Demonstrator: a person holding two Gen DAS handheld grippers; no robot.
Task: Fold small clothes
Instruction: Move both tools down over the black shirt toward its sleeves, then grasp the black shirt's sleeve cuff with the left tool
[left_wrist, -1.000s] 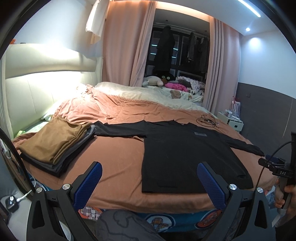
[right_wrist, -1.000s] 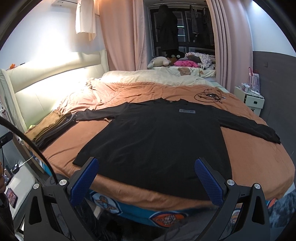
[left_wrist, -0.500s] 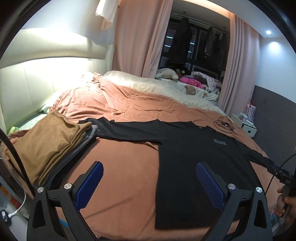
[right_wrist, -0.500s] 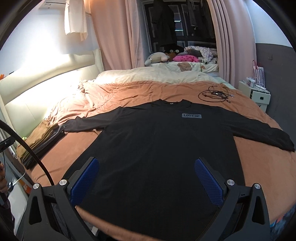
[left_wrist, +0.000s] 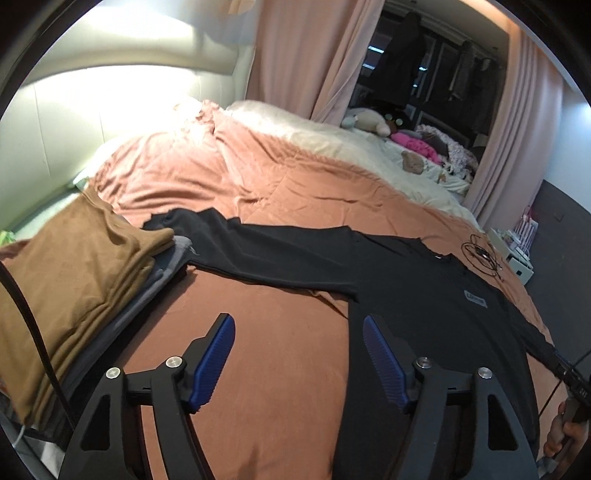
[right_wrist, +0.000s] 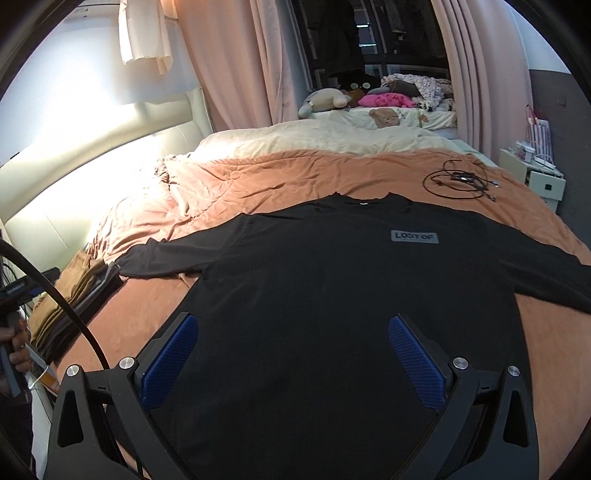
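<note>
Left gripper (left_wrist: 297, 328) over the shirt's left side edge, jaws closing, nothing pinched between the blue pads; right pad above black cloth, left pad above bare cover. Right gripper (right_wrist: 293, 332) spread wide and empty above the lower body of the black long-sleeved shirt (right_wrist: 351, 295), which lies flat, sleeves out, on the rust-orange bed cover (right_wrist: 258, 184). Folded stack (left_wrist: 74, 288), brown on top, touches the left sleeve end. Tangled black cable (right_wrist: 458, 181) beyond the collar.
</note>
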